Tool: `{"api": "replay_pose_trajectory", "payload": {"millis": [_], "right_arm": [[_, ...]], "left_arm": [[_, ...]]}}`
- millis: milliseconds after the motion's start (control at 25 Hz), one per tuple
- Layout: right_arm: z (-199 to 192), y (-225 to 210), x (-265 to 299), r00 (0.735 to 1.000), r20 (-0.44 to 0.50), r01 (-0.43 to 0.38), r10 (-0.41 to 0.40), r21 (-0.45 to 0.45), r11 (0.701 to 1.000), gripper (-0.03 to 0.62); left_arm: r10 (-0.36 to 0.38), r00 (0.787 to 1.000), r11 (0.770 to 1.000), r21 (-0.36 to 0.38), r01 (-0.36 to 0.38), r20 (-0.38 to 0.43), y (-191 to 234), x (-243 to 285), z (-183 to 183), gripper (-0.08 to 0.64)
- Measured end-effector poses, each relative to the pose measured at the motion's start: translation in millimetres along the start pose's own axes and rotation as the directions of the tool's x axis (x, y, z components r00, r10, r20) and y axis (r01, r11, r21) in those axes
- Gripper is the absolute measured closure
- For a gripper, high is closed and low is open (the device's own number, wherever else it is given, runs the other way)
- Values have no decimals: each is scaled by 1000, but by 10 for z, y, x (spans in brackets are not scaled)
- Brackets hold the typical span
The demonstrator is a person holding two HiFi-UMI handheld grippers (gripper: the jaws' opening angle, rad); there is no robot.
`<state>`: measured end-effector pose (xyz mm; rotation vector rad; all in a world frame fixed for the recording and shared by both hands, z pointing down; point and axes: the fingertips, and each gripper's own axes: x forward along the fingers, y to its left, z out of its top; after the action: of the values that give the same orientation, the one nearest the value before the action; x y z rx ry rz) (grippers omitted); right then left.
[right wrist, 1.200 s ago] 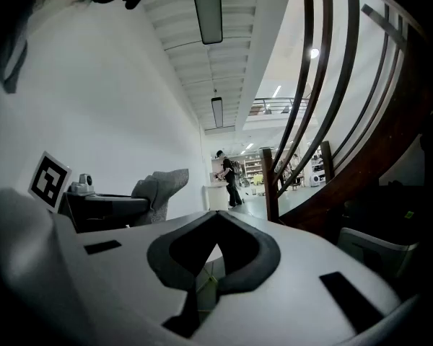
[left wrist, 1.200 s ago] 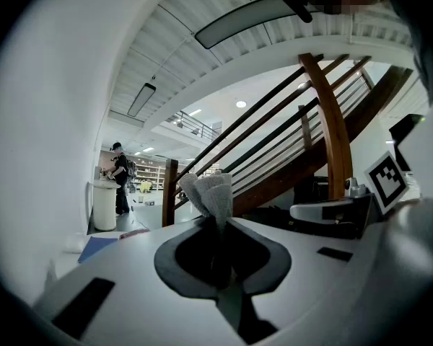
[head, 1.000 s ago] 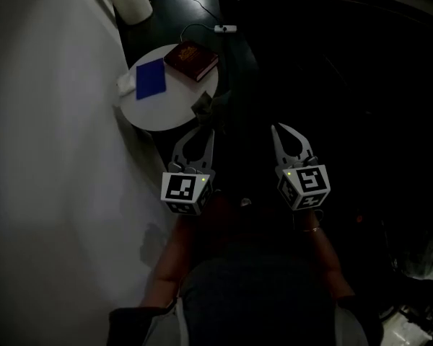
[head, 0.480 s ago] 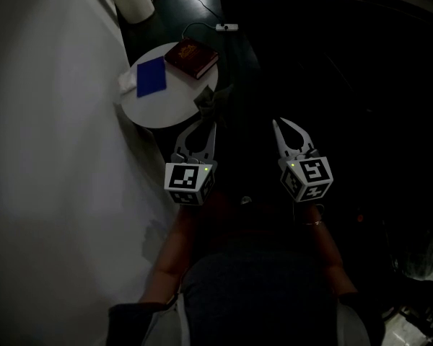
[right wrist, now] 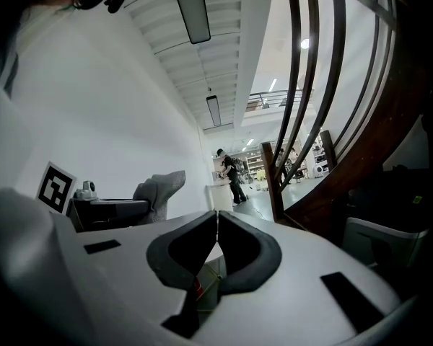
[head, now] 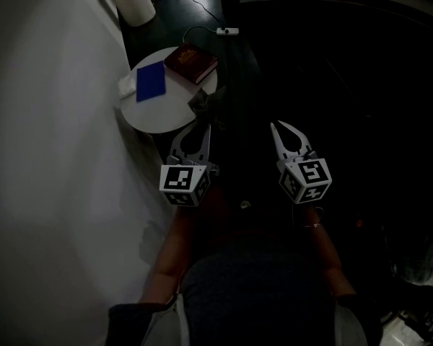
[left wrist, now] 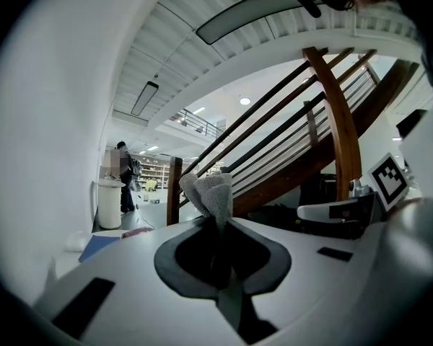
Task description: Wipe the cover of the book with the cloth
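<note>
Gripping the grey cloth [left wrist: 209, 193] by one bunched end, left claw [head: 202, 130] hangs just short of the round desk [head: 159, 117]. Book [head: 191, 62] lies at the desk's far edge. Right claw [right wrist: 216, 218] is clenched and empty. Risks: the unbraced book could slide off under the wipe, and the thin pinch may shed the cloth.

Book [head: 191, 62]: dark red, closed, laid flat near the far edge of the round white table [head: 166, 114].
Cloth [left wrist: 209, 192]: grey, bunched, pinched upright between the jaws of the left gripper [left wrist: 220, 220].
</note>
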<state>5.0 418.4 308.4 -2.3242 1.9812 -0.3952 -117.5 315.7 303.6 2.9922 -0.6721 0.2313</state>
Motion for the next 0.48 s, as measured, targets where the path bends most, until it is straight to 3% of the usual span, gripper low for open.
{"api": "replay_pose_trajectory", "payload": {"millis": [480], "right_arm": [[-31, -298, 859, 999, -34, 15, -14, 11, 1000, 563]], "left_arm": [[1, 1000, 1000, 8, -1, -25, 579, 738, -93, 529]]}}
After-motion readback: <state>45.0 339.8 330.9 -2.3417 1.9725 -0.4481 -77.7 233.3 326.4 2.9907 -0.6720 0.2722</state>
